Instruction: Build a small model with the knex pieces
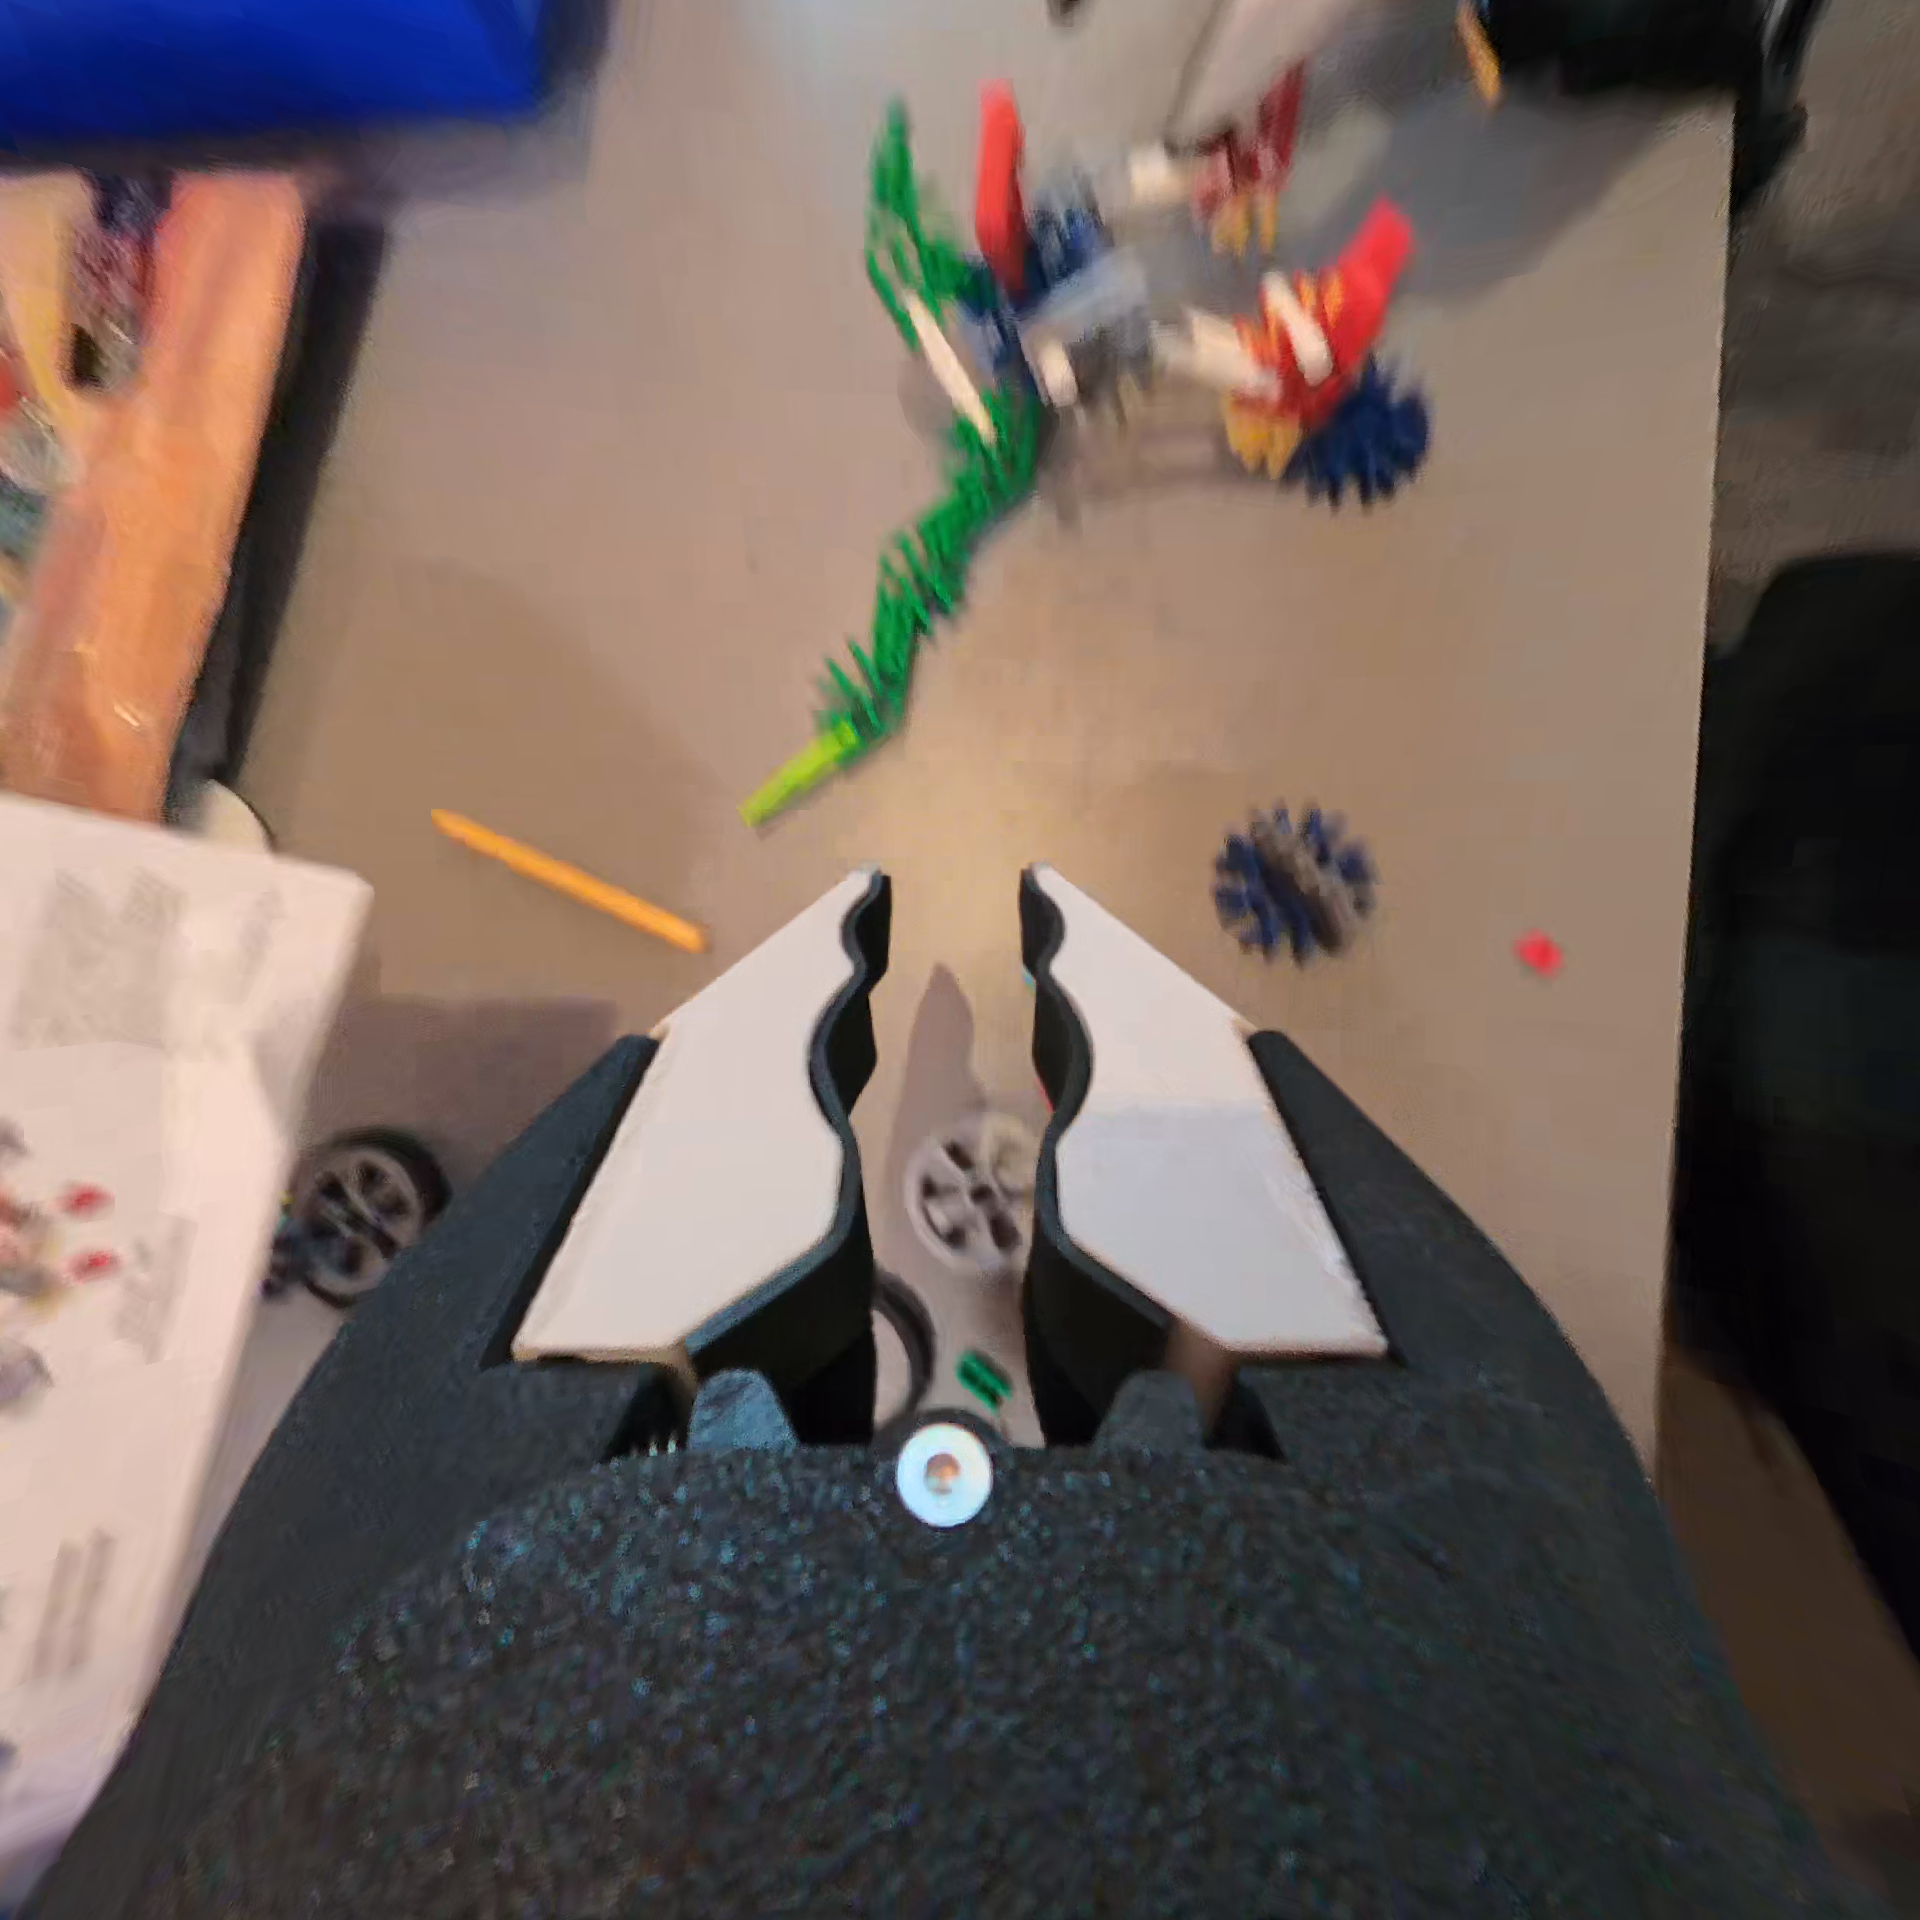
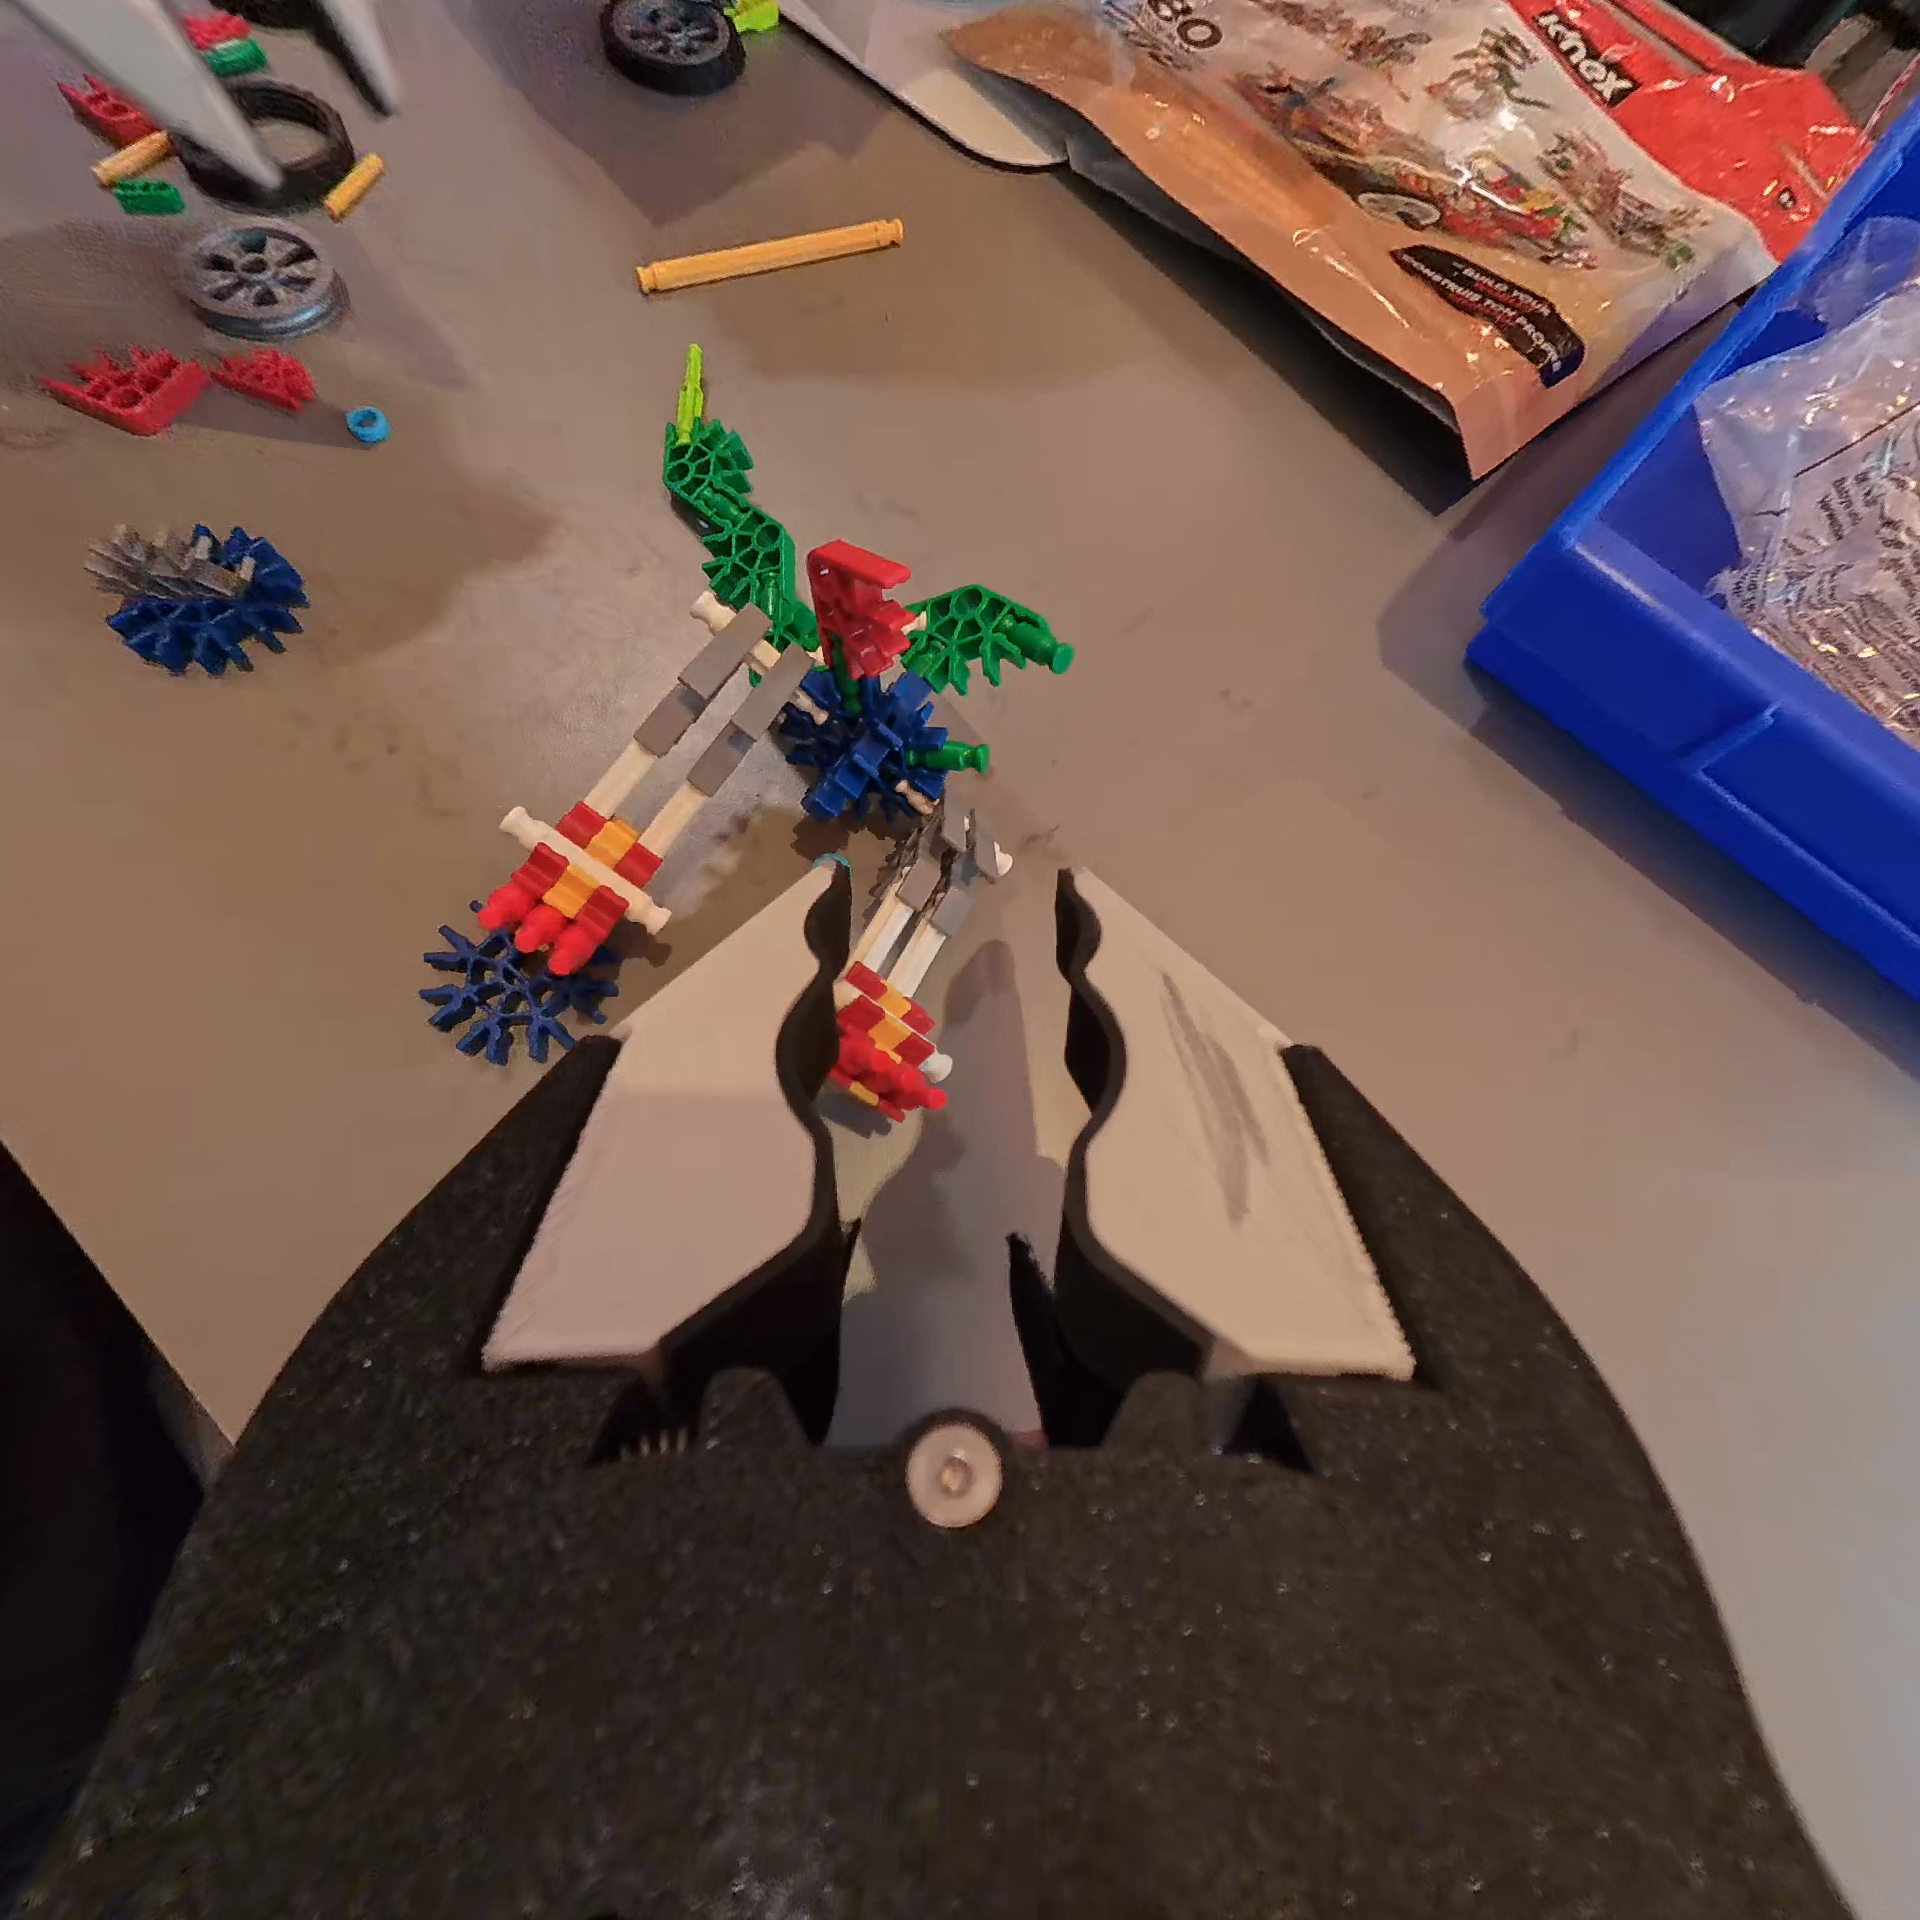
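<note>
Hovering my right gripper [image 2: 945,883], jaws spread, astride the toy model's [image 2: 831,717] near leg [image 2: 894,1018]; my left gripper [image 1: 954,894], jaws apart and empty, hangs above a grey wheel hub [image 1: 971,1195].

Grey-tan matte counter [image 2: 1299,727], lightly smudged, w/ soft shadows – light falls from above. Its right edge in the left wrist view drops off to dark, blurred surroundings [image 1: 1808,831]. In the right wrist view the near-left corner ends over dark space [image 2: 73,1351] – nothing legible there.
</note>
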A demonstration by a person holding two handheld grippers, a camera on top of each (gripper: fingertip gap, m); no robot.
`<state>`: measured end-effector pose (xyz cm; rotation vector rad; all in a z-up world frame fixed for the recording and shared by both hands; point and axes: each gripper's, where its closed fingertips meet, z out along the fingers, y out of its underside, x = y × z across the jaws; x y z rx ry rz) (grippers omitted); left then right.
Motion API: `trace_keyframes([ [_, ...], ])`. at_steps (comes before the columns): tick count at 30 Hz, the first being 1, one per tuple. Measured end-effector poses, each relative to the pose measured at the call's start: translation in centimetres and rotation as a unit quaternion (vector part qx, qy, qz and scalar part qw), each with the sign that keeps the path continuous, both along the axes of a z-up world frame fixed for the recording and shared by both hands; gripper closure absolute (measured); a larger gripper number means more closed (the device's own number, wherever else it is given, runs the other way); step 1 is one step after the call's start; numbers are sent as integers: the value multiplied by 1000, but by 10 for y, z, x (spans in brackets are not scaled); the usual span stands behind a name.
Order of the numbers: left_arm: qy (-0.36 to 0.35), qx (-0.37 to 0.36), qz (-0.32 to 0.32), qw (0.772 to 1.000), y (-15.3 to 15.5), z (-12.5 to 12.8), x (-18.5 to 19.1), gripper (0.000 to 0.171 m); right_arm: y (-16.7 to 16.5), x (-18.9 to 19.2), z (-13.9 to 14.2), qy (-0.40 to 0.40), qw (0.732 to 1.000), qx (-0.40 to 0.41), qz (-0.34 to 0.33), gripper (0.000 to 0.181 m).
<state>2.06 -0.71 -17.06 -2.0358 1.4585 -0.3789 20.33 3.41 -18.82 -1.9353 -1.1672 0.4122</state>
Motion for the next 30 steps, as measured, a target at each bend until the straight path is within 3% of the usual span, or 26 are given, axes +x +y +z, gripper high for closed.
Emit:
trace_keyframes([
  [4,48,-36,3,998,-42,-26,-23,150,-4,-6,1,1,1000,7,7,142],
  [11,42,-57,38,997,-72,-48,-32,148,-11,-14,6,1,1000,17,14,142],
  [23,33,-13,38,999,-65,-51,-22,162,-14,-10,13,4,1000,27,9,143],
  [25,24,1,41,999,-62,-47,-20,171,-15,-9,14,5,1000,29,9,143],
  [30,38,19,38,998,-57,-46,-14,171,-22,-12,20,25,999,21,20,143],
])
